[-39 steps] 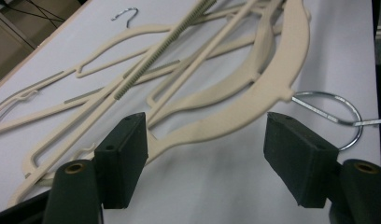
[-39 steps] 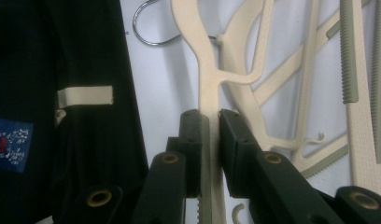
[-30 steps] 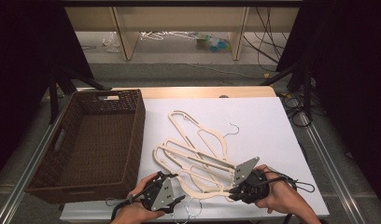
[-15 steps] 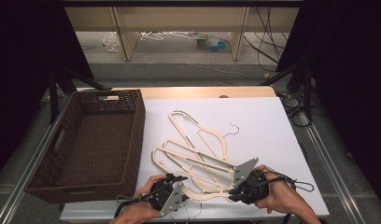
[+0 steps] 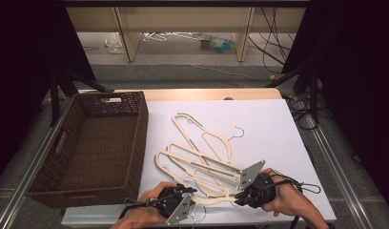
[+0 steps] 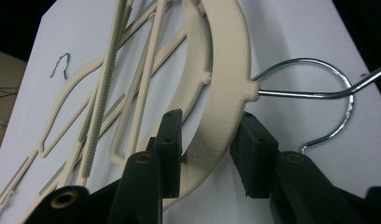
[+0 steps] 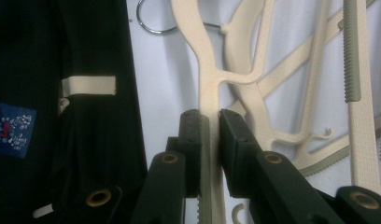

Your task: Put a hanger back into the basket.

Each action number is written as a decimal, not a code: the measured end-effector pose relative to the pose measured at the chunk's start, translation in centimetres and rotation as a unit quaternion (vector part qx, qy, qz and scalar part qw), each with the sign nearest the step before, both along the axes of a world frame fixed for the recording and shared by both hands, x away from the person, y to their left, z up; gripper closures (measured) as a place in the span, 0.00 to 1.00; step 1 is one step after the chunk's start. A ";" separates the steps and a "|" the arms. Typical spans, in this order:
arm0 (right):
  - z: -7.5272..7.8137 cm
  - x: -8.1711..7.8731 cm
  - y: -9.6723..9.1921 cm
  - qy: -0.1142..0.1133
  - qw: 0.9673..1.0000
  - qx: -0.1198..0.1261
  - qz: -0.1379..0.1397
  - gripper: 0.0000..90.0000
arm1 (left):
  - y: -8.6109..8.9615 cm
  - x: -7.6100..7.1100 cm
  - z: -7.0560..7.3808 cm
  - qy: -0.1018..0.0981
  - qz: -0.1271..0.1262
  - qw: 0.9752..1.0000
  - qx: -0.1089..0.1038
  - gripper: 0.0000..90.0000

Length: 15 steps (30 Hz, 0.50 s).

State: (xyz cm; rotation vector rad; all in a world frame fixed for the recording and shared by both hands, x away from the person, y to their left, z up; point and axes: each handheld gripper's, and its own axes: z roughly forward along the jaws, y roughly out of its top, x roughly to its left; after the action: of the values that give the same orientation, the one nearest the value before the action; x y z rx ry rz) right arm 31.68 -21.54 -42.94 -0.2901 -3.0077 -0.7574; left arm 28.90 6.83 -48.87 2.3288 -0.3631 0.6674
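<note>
Left gripper [image 5: 189, 196] sits at the near table edge in the high view, held by the person's left hand [image 5: 145, 212]; right gripper [image 5: 241, 194] sits beside it to the right, held by the right hand [image 5: 288, 198]. Both point at a pile of cream hangers [image 5: 197, 157] lying flat on the white tabletop [image 5: 278, 129], approx. centre to near edge. Wicker basket [image 5: 87, 148] stands to the left of the pile, just beside it. Jaw state is too small to read in this view.

Left gripper view: left gripper [image 6: 209, 154] straddles the curved shoulder of the near hanger [image 6: 226, 79], close to the neck where the metal hook [image 6: 319, 93] leaves it. Jaws have just been closing w/ the hanger between them. Left pad appears to touch the plastic; a narrow gap shows at the right pad, so no firm clamp is confirmed. Other hangers lie beyond, incl. one w/ a ribbed grey bar [image 6: 107, 79].

Right gripper view: right gripper [image 7: 209, 126] is clamped on a thin cream hanger arm [image 7: 205, 70], pads pressed against it from both sides. Arm runs straight away from the jaws toward a metal ring-shaped hook [image 7: 149, 25]. Dark fabric [image 7: 62, 93] covers the left part of the view.
</note>
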 end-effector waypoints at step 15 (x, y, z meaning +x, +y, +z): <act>-0.5 0.7 -1.7 0.023 0.999 0.011 -0.020 0.76 | -0.9 -0.2 2.7 -0.045 -0.033 0.998 -0.005 0.87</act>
State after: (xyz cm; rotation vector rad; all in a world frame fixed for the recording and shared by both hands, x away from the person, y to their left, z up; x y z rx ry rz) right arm 32.41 -23.23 -43.48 -0.3621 -2.9570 -0.7763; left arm 28.73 5.98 -46.20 2.2716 -0.4740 0.7420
